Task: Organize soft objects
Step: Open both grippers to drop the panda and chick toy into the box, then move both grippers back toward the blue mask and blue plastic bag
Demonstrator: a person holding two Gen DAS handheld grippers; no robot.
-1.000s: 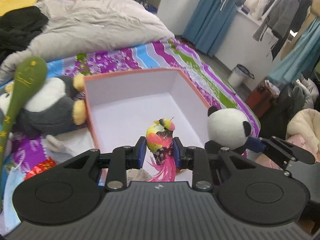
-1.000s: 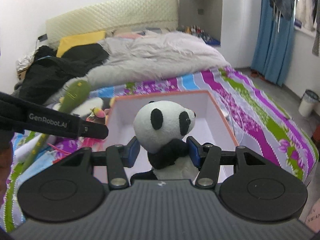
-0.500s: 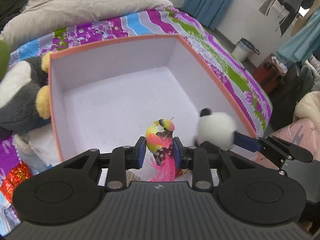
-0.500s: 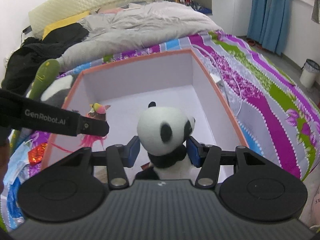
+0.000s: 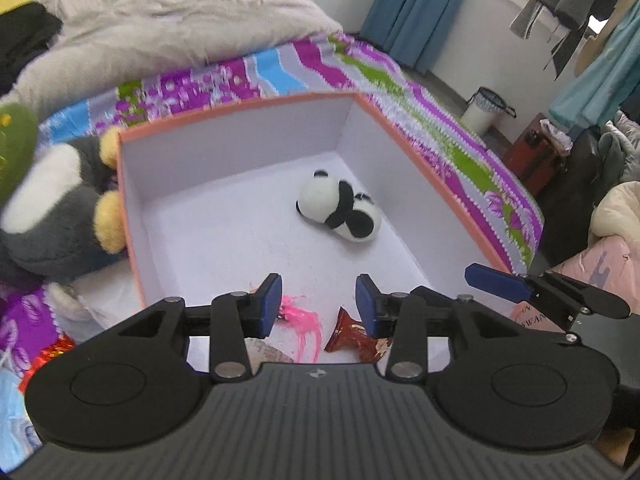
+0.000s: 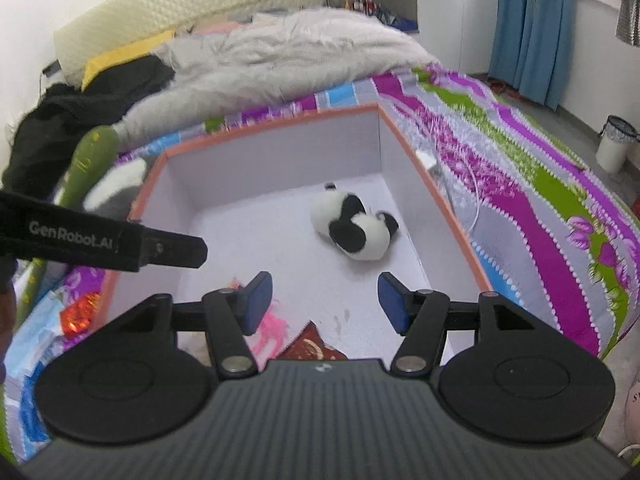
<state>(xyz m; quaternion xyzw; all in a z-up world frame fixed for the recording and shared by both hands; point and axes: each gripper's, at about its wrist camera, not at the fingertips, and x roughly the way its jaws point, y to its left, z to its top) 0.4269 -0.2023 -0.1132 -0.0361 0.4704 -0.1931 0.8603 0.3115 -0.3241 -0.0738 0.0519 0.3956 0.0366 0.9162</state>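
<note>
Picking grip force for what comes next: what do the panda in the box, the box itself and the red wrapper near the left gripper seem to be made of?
Panda: plush fabric, apparently stuffed; its outline is fuzzy and it lies slumped on its side.
Box: looks like rigid cardboard, matte white inside with an orange rim; the walls are flat and straight-edged.
Red wrapper: probably foil or glossy plastic film, judging by its crinkles and shiny highlights; which of the two is unclear.

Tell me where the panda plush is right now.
The panda plush lies on its side on the box floor, toward the far right corner in both wrist views, beyond both open grippers and touching neither.
</note>
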